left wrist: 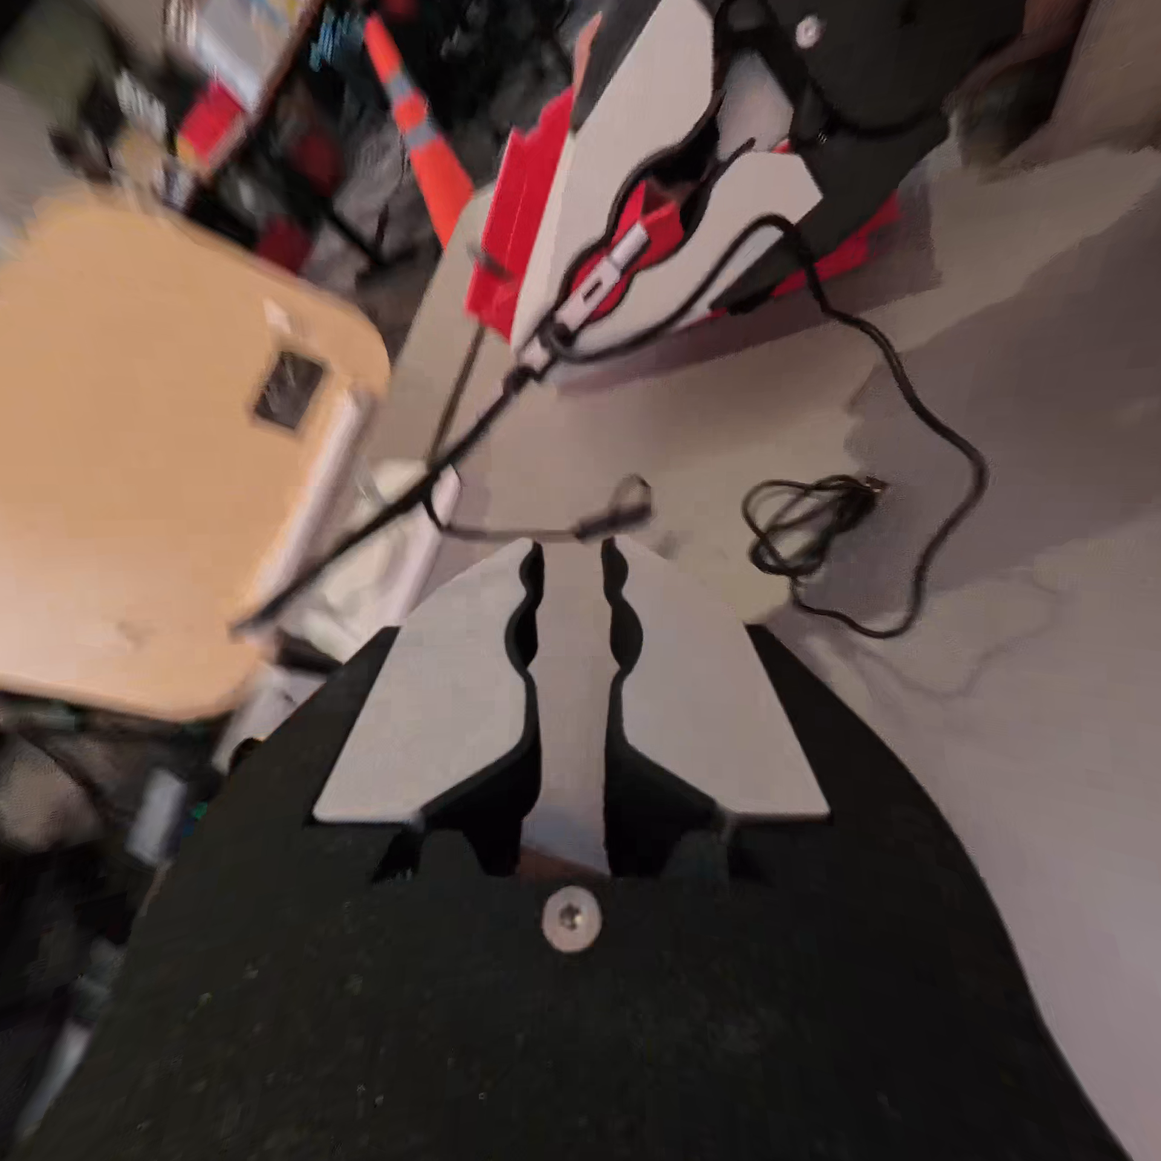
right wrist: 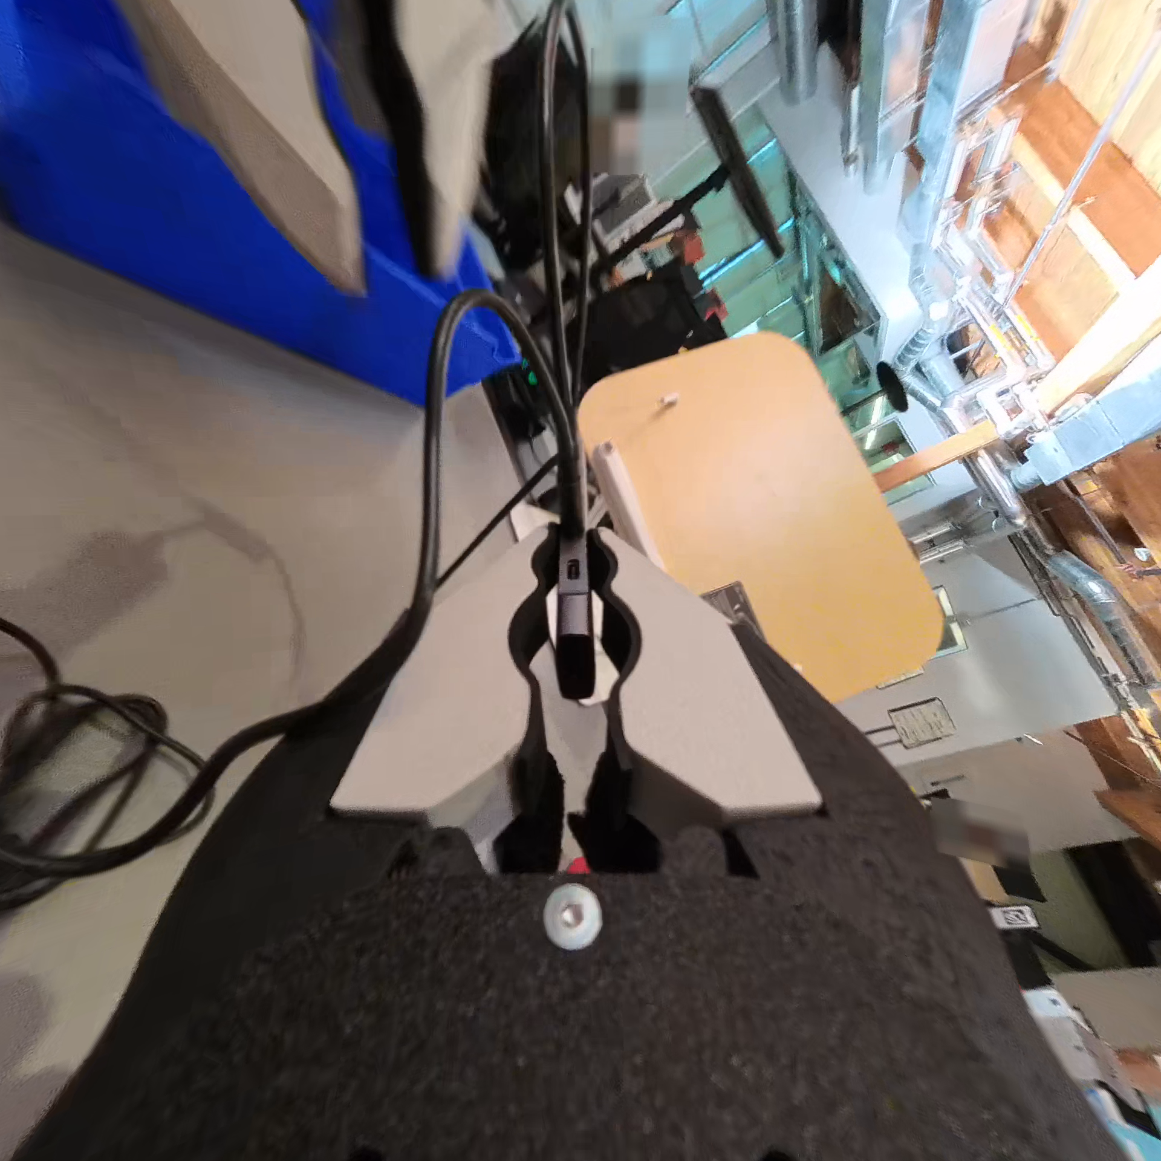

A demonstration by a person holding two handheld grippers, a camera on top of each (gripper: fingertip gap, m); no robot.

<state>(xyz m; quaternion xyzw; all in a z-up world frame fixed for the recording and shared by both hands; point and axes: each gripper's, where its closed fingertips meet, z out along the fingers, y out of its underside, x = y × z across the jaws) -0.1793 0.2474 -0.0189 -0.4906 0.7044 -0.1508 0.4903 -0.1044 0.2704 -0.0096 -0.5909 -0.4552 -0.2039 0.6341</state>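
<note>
— What does the right gripper (right wrist: pixel 573 565) hold?
— Its fingers (right wrist: pixel 685 691) clamp a black connector block (right wrist: pixel 575 619) whose cables (right wrist: pixel 433 477) loop out past the tips.
— And the left gripper (left wrist: pixel 568 553)?
— Fingers narrowly parted, holding nothing. A small plug (left wrist: pixel 612 518), blurred, seems to lie on the grey surface (left wrist: pixel 942 722) just beyond the tips; a coiled cable (left wrist: pixel 804 521) lies rightward.

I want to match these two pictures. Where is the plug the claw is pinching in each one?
Left wrist view: the plug sits near the top, right of centre, pinched in the right claw.
Right wrist view: the plug is at the centre, between that claw's tips.
Shared landmark: the tan board.
</note>
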